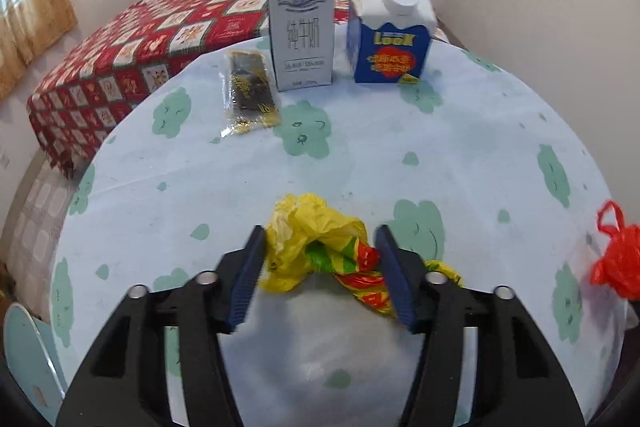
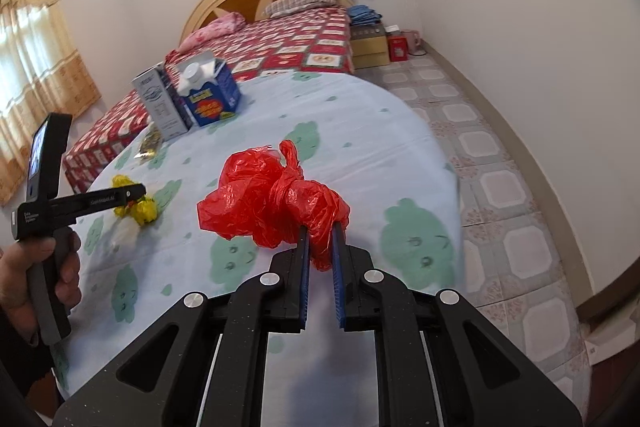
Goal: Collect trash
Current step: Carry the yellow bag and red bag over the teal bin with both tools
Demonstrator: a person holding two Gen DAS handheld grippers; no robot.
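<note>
A crumpled yellow plastic bag [image 1: 316, 227] with red and green print lies on the round table's light blue cloth [image 1: 400, 155]. My left gripper [image 1: 320, 233] is open around it, with the bag filling the gap and its edges reaching both blue pads. From the right wrist view the yellow bag [image 2: 140, 209] shows under the left gripper [image 2: 134, 193], which a hand [image 2: 24, 267] holds. My right gripper [image 2: 320, 227] is shut on a knotted red plastic bag [image 2: 272, 199], held just above the cloth. That red bag [image 1: 616, 259] also shows at the right edge of the left view.
At the table's far side stand a grey-white milk carton [image 1: 302, 23] and a blue carton with a white cap [image 1: 390, 43]. A black and gold wrapper [image 1: 250, 91] lies left of them. A bed with a red quilt [image 1: 120, 55] is behind the table; tiled floor [image 2: 500, 187] lies right.
</note>
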